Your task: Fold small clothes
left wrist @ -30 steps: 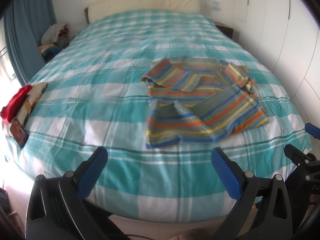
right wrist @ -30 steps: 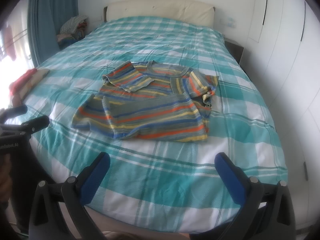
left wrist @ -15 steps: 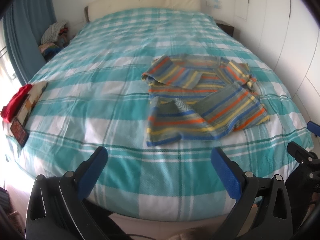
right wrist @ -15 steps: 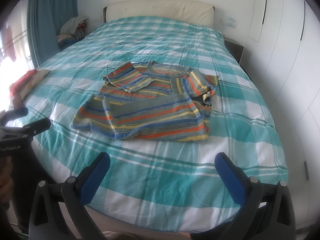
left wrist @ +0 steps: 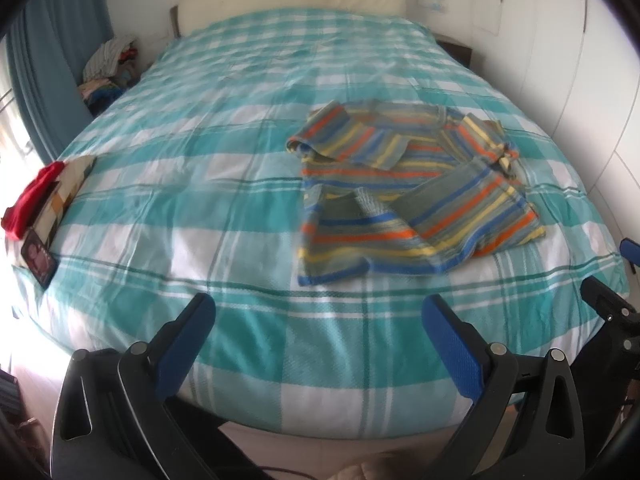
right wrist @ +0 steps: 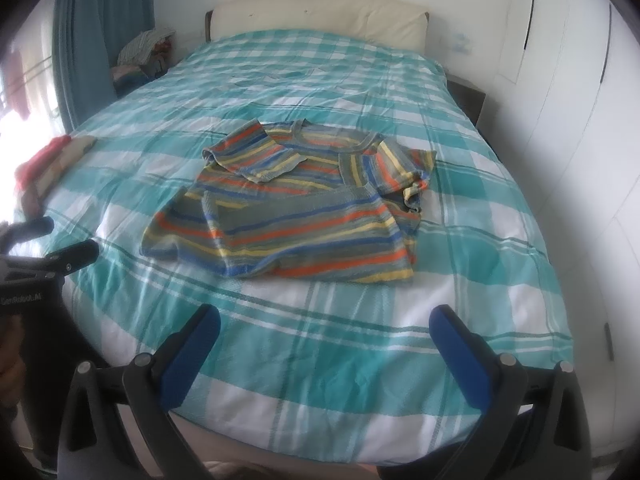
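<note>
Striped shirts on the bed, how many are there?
1: the striped shirt lies crumpled on the checked bedspread, toward the foot of the bed, ahead of both open claws. Others could be hidden in the bedside pile.

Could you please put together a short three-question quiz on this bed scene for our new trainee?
1. True or false: the left gripper is shut on the striped shirt.
2. What lies on the bedspread near its left edge: A) a red cloth on a small stack, B) a pair of shoes, C) a laptop?
3. How do the jaws of the right gripper stand?

Key: 1 false; 2 A; 3 open, holding nothing.
</note>
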Demonstrator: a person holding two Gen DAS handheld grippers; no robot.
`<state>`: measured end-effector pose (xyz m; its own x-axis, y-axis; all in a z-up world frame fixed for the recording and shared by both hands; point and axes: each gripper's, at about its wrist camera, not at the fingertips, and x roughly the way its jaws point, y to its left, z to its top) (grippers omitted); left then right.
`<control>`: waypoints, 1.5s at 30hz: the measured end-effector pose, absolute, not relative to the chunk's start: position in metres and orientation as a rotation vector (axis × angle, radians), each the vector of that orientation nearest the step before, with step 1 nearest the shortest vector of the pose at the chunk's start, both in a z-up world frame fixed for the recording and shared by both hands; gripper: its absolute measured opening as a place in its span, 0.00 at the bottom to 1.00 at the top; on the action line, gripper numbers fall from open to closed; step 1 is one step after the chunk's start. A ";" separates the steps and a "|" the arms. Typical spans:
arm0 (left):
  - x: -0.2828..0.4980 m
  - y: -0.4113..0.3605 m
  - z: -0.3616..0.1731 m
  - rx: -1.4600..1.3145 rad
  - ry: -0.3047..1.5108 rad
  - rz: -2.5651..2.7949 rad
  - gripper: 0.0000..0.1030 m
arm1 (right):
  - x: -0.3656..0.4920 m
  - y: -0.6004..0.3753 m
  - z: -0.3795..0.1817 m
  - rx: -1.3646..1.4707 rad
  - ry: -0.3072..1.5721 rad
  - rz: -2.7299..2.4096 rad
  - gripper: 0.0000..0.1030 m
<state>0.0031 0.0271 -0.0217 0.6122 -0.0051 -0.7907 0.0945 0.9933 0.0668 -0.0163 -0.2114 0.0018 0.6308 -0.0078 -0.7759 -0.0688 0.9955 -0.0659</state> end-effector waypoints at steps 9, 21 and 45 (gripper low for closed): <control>0.010 0.026 -0.033 0.104 0.960 -0.042 1.00 | -0.015 -0.221 -0.002 -0.091 0.897 -0.017 1.00; 0.013 0.023 -0.038 0.122 0.971 -0.032 1.00 | -0.015 -0.225 -0.006 -0.090 0.905 -0.050 1.00; 0.018 0.014 -0.045 0.178 0.981 -0.021 1.00 | -0.011 -0.236 -0.018 -0.155 0.947 -0.172 1.00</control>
<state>0.0179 0.0139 -0.0448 0.5572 0.0626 -0.8280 0.0978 0.9853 0.1404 -0.0114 -0.2363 -0.0180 0.5725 -0.2141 -0.7914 0.0787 0.9752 -0.2068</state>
